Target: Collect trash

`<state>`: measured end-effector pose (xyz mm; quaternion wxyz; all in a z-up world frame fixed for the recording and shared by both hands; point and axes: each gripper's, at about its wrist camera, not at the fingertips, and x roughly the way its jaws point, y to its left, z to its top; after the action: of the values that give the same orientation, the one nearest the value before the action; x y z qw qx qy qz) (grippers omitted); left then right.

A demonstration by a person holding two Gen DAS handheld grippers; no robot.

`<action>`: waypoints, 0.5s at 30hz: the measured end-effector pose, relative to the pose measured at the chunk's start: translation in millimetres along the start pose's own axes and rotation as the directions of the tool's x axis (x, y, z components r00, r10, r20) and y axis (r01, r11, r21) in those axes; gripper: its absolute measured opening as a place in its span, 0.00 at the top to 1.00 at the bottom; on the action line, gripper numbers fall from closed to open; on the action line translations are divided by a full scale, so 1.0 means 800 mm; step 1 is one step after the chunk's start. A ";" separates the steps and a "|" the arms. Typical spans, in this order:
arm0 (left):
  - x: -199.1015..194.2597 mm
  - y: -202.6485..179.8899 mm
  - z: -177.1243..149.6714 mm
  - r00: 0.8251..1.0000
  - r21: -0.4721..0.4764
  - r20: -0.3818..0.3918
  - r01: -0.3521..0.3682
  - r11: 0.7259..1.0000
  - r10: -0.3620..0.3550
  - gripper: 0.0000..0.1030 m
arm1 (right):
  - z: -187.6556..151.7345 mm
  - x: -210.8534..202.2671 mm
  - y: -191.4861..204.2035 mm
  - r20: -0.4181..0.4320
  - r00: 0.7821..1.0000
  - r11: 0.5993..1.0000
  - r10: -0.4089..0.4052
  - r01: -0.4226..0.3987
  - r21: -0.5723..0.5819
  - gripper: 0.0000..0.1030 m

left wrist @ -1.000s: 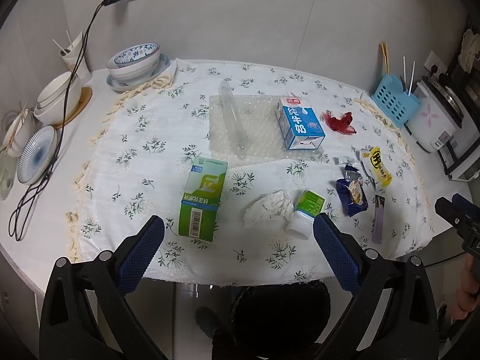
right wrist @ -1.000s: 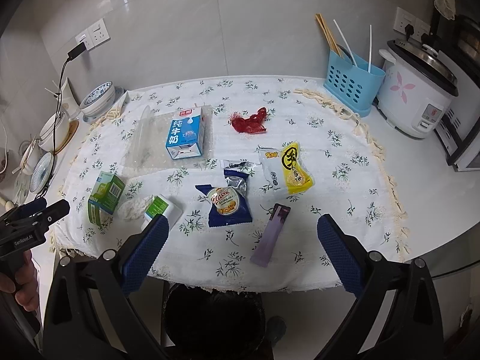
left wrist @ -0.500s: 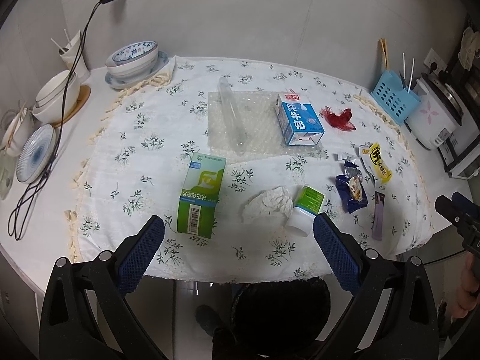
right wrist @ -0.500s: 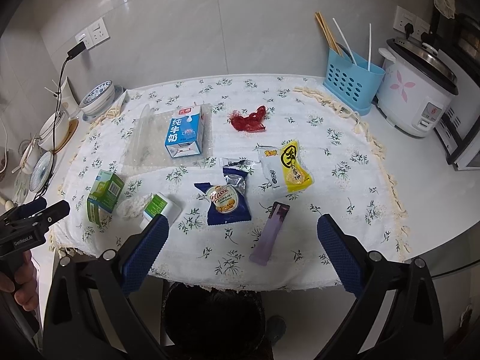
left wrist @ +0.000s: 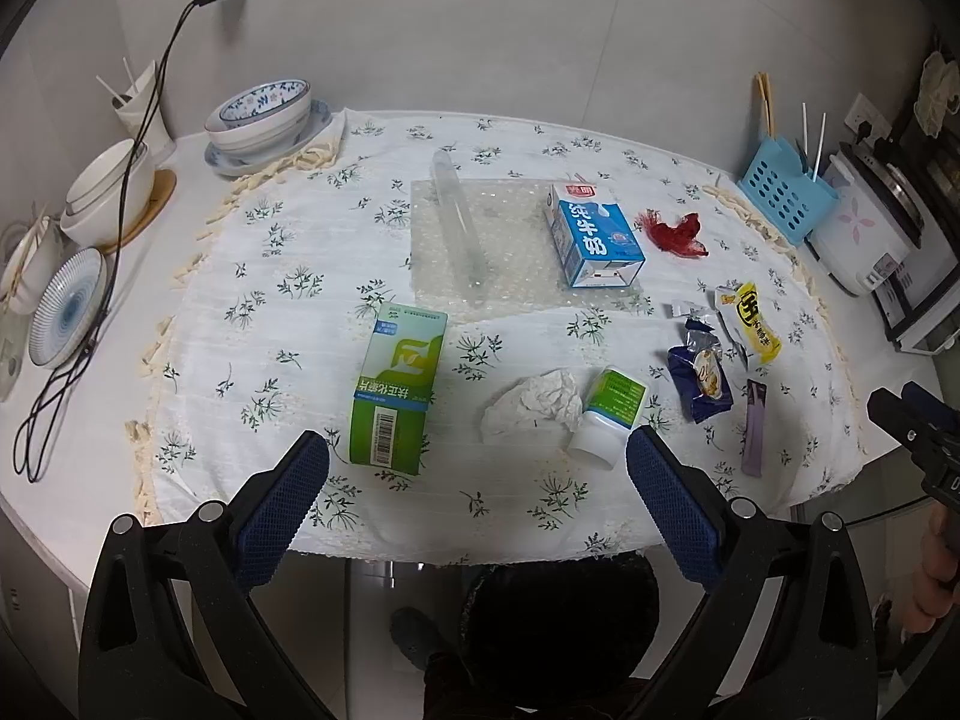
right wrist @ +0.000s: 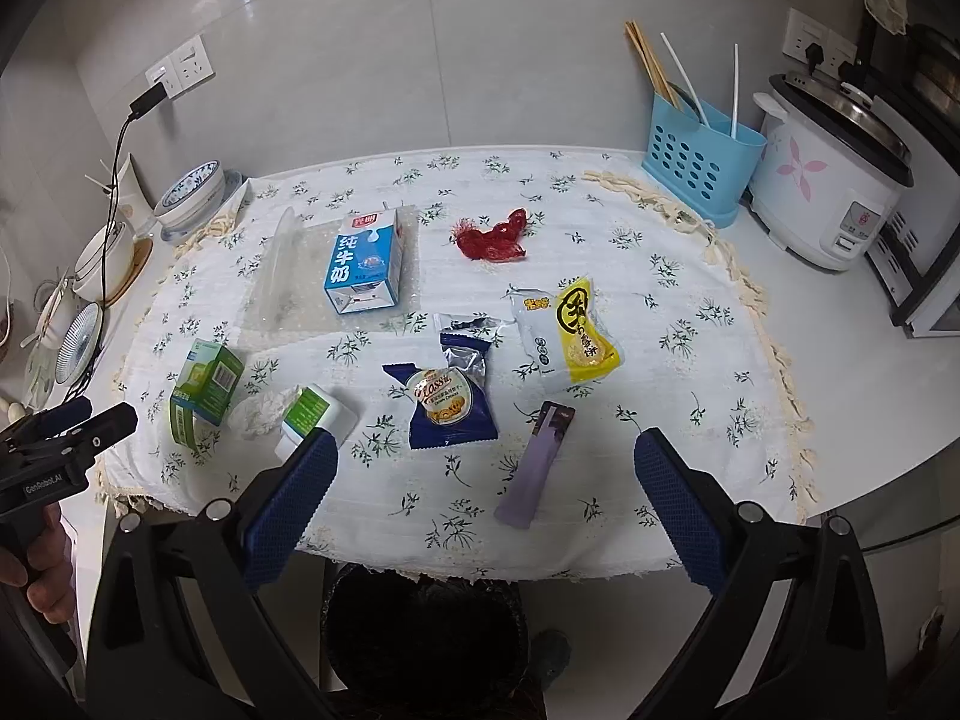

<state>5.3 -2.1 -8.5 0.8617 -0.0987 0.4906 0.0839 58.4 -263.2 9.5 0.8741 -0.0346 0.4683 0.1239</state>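
Observation:
Trash lies on a flowered tablecloth (left wrist: 288, 276): a green box (left wrist: 396, 387), a crumpled tissue (left wrist: 537, 402), a green-and-white bottle (left wrist: 609, 414), a blue milk carton (left wrist: 594, 234) on bubble wrap (left wrist: 480, 240), a red wrapper (left wrist: 675, 234), a blue snack bag (right wrist: 447, 399), a yellow packet (right wrist: 582, 333) and a purple stick pack (right wrist: 537, 465). A black bin (right wrist: 423, 630) stands below the table edge. My left gripper (left wrist: 477, 480) is open and empty above the front edge. My right gripper (right wrist: 486, 480) is open and empty too.
Bowls and plates (left wrist: 264, 120) stand at the far left with a black cable (left wrist: 90, 276). A blue utensil holder (right wrist: 699, 174) and a rice cooker (right wrist: 831, 180) stand at the right. A tiled wall backs the table.
Both grippers have drifted slightly back and up from the table; the objects have not moved and both grippers stay open.

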 end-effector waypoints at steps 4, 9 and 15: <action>0.000 0.000 0.000 1.000 0.001 0.000 0.003 1.000 -0.003 0.06 | 0.000 0.000 0.000 0.000 1.000 1.000 0.000 0.000 0.001 0.07; -0.001 0.000 0.000 1.000 0.004 -0.002 0.005 1.000 -0.005 0.06 | 0.000 0.000 0.000 -0.001 1.000 1.000 -0.002 0.002 0.002 0.07; -0.001 0.000 0.000 1.000 0.004 -0.003 0.008 1.000 -0.008 0.06 | 0.000 0.000 -0.001 -0.002 1.000 1.000 -0.002 0.002 0.002 0.07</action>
<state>4.7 -2.0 -8.4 0.8615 -0.0991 0.4917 0.0794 58.9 -263.7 9.4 0.8739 -0.0343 0.4691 0.1227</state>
